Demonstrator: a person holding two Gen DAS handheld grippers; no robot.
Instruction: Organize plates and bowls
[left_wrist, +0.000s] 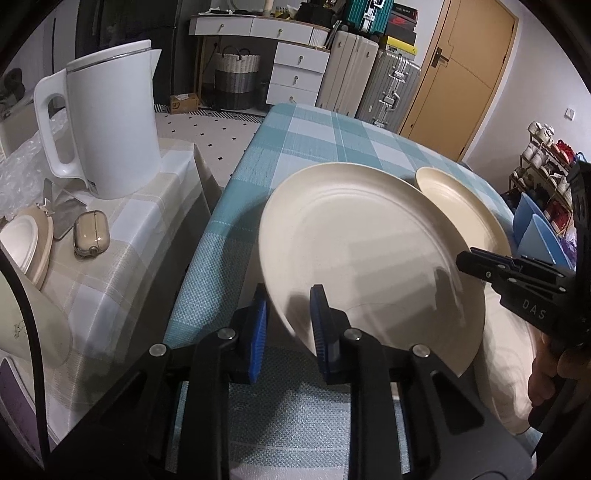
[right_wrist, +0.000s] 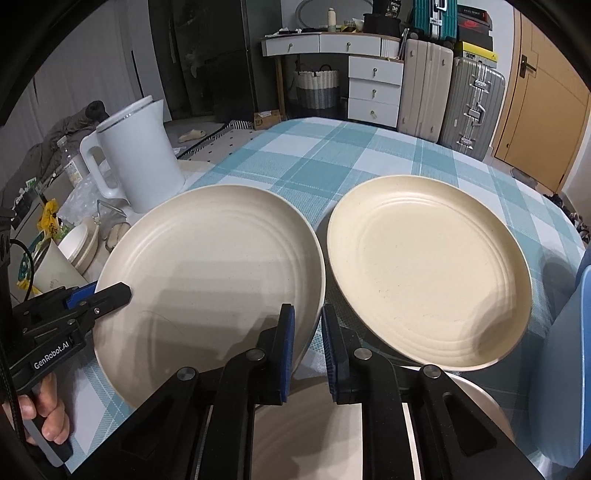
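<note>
On the teal checked tablecloth, nearest my cameras, both claws are clamped down to a narrow gap on one pale plate. My left gripper bites its near-left rim; my right gripper pinches the rim nearest the second plate. The held plate looks tilted, its left side raised off the cloth, though the fisheye makes that hard to confirm. Just beyond the right claw, the second plate lies flat on the cloth, almost touching the held one. I judge the danger to be in uneven lifting: if one hand rises faster, the smooth rim could slide out of the pads, or the plate's edge could knock its neighbour. Farther off, left of the plate, the white kettle stands on the adjoining table.
</note>
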